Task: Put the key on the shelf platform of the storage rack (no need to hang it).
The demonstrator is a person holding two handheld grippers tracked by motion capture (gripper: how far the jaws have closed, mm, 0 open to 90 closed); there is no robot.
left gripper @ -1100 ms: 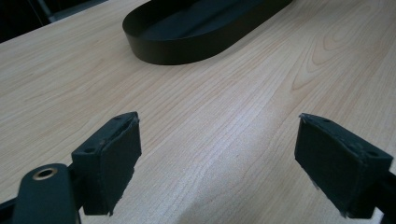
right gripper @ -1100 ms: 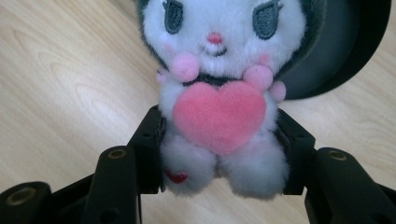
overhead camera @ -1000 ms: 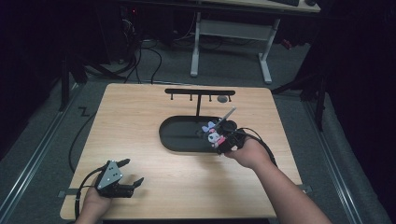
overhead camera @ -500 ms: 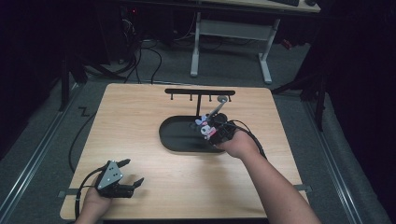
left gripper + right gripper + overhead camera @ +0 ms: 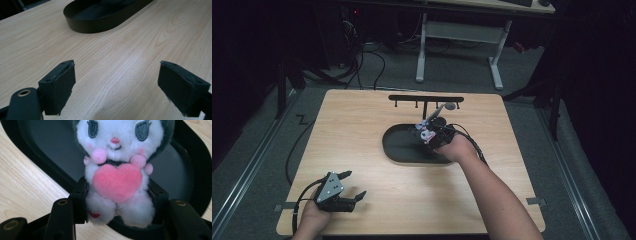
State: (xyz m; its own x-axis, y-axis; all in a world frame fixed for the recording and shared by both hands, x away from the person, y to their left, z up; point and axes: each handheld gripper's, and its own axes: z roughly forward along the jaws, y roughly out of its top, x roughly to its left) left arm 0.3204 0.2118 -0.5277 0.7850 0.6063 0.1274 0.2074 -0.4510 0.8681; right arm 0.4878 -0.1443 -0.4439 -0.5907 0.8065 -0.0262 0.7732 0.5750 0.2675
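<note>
Count: two hand-held grippers, one plush toy, one black oval tray, one black rack with small hooks.

Left hand-held gripper (image 5: 351, 189) is resting low at the counter's (image 5: 362, 130) near-left corner, held in the person's left hand (image 5: 312, 217). Its jaws are standing wide apart with nothing between them; in the left gripper view bare wood is showing between the two pads (image 5: 58, 85), and the tray's end is lying farther off.

Black oval tray (image 5: 394, 150) is sitting mid-counter, its long axis running left to right. The hook rack (image 5: 426, 99) is standing behind it, toward the far edge.

Right hand-held gripper (image 5: 428, 134) is hovering over the tray's right half, jaws closed against the sides of the plush toy (image 5: 116, 170). The toy is white with a pink heart on its chest. It is being held upright in the right gripper view, face toward the camera, long axis running head to feet, feet nearest the jaws.
</note>
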